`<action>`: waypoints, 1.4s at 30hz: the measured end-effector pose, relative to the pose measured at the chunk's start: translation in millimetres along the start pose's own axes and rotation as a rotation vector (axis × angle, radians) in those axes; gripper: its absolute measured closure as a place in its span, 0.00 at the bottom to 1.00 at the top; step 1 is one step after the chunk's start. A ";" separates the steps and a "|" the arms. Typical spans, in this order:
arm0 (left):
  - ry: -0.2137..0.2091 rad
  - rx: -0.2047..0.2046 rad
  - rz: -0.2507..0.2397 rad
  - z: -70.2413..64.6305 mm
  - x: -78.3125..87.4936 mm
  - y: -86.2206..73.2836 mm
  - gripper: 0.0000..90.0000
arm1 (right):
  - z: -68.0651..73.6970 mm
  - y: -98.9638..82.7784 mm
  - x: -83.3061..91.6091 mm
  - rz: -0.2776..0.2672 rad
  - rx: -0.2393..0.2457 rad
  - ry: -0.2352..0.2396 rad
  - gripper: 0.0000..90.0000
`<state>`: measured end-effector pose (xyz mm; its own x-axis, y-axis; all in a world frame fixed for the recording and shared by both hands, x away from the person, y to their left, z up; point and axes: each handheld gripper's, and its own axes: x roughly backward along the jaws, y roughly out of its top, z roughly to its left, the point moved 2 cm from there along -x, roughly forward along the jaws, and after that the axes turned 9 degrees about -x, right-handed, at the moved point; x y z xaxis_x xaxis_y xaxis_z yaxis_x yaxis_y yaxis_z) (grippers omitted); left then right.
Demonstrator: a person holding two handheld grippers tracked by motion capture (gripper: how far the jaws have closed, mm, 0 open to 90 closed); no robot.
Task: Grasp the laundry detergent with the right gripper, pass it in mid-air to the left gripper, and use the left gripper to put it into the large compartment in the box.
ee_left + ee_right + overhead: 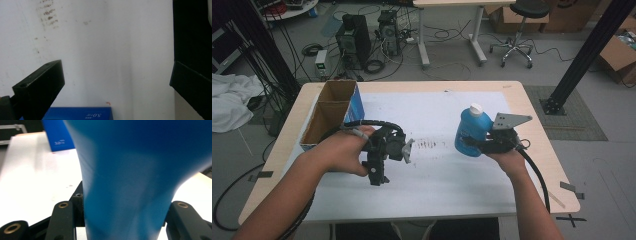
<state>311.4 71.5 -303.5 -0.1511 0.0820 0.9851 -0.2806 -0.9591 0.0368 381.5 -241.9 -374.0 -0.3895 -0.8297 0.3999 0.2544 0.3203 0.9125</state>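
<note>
The high view looks forward and down over the whole table (517, 92). The left gripper view faces the white tabletop closely; the right gripper view presses against the blue bottle (130, 182). All three show the blue box (355, 107).

both forearms are bare with no sleeves, each hand grips a black gripper, the left gripper (381, 152) at lower left trailing a black cable, the right gripper (492, 140) topped by a grey three-cornered plate, brass-ringed holes in its jaws.
</note>
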 end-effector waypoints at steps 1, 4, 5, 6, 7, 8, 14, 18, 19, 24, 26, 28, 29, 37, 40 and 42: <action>0.000 0.000 0.000 0.0 0.0 0.0 0.00 | 1.7 2.3 2.3 -0.001 0.004 0.013 0.52; -0.004 -0.007 -0.012 6.4 7.6 4.3 0.00 | 8.1 10.2 7.4 -0.009 0.020 0.062 0.52; -0.003 -0.009 -0.017 7.9 9.6 5.5 0.00 | 10.7 12.7 8.4 -0.009 0.027 0.079 0.52; -0.006 -0.008 -0.022 9.1 11.4 6.5 0.00 | 13.4 15.1 8.8 -0.007 0.032 0.097 0.52; -0.006 -0.008 -0.022 9.1 11.4 6.5 0.00 | 13.4 15.1 8.8 -0.007 0.032 0.097 0.52; -0.018 -0.014 -0.039 11.7 14.8 8.4 0.00 | 18.5 18.4 8.2 0.002 0.041 0.123 0.52; -0.028 -0.016 -0.047 16.4 19.6 12.6 0.00 | 36.5 19.2 -4.3 0.038 0.072 0.206 0.52; -0.024 -0.022 -0.037 18.8 20.6 13.7 0.00 | 49.4 18.6 -16.7 0.055 0.091 0.254 0.52; -0.026 -0.018 -0.036 18.7 20.8 13.8 0.00 | 52.6 18.2 -20.3 0.059 0.100 0.266 0.52; -0.023 -0.014 -0.031 19.6 22.4 13.0 0.00 | 65.4 13.6 -37.7 0.077 0.115 0.317 0.52; -0.023 -0.012 -0.028 20.1 22.8 12.9 0.00 | 69.3 11.0 -44.7 0.081 0.119 0.328 0.52; -0.024 -0.012 -0.028 20.2 22.8 13.0 0.00 | 73.2 8.4 -51.9 0.086 0.119 0.341 0.52; -0.027 -0.010 -0.027 20.6 22.3 13.4 0.00 | 75.0 7.3 -55.7 0.089 0.121 0.348 0.51; -0.031 -0.020 -0.027 22.7 21.4 17.4 0.00 | 89.7 3.8 -88.0 0.091 0.131 0.389 0.51; -0.033 -0.019 -0.027 22.6 21.3 18.1 0.00 | 93.9 7.1 -98.3 0.078 0.136 0.400 0.51; -0.033 -0.017 -0.031 22.5 21.5 17.9 0.00 | 96.1 9.3 -105.1 0.076 0.149 0.406 0.51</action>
<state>324.5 50.0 -277.9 -0.1110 0.1028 0.9885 -0.3005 -0.9516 0.0652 339.7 -107.8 -399.2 0.0129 -0.9041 0.4271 0.1269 0.4252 0.8962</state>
